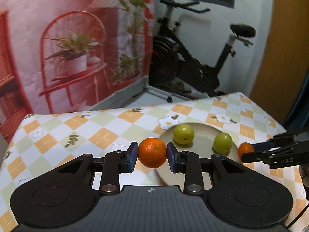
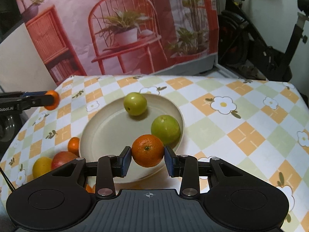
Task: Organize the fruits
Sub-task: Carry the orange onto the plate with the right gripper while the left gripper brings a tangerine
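Right wrist view tells you the most: your right gripper (image 2: 148, 159) pinches an orange (image 2: 148, 150) between its blue pads, and that fruit hangs just over the near rim of the cream plate (image 2: 100, 133), close in front of the nearer of two green fruits (image 2: 165, 129); the other green fruit (image 2: 135, 103) sits toward the far rim. The bare part of the plate lies ahead and to the left of your jaws, so the drop probably wants a short push forward and left, away from the green fruit beside you. In the left wrist view, your left gripper (image 1: 152, 157) likewise clamps a second orange (image 1: 152, 152), held above the checked tablecloth (image 1: 92, 127) with the plate's rim (image 1: 164, 171) off to its right. Judged from both views, your right hand is nearer the plate, so it looks best placed to go first. Loose fruit, an orange one, a red one (image 2: 61, 159) and a yellow one (image 2: 41, 166), lies on the cloth left of the plate.
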The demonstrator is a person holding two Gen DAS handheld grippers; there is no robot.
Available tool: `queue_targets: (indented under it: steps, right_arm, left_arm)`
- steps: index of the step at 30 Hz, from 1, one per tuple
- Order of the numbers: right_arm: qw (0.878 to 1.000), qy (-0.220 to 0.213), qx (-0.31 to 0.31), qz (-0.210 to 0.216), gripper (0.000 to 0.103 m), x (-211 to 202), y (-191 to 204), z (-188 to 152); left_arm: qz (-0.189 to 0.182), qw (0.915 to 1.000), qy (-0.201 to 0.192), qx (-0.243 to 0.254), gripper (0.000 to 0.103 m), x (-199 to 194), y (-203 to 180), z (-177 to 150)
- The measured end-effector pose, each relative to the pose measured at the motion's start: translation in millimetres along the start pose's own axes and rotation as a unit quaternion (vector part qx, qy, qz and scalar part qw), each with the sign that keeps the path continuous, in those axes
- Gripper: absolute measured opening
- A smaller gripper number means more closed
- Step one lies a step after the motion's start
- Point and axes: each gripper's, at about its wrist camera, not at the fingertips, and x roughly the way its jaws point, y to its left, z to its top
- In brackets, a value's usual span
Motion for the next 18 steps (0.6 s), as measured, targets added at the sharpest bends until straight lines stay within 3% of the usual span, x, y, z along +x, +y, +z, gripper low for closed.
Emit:
queue_targets:
  steps: [10,18]
  right_arm:
    - [1.0,0.022,-0.009,-0.001,0.034,19.0,-2.7,3.0]
    - [1.0,0.027,-0.011,-0.002,0.034,24.4,-3.4,3.6]
  left_arm:
    - [-0.029,0.9972,0.054,0.044,0.035,51.3,-24.0,-6.8]
    - [-0.029,0.9942,0.086,0.058,0.035,71.8,-26.9,-12.9]
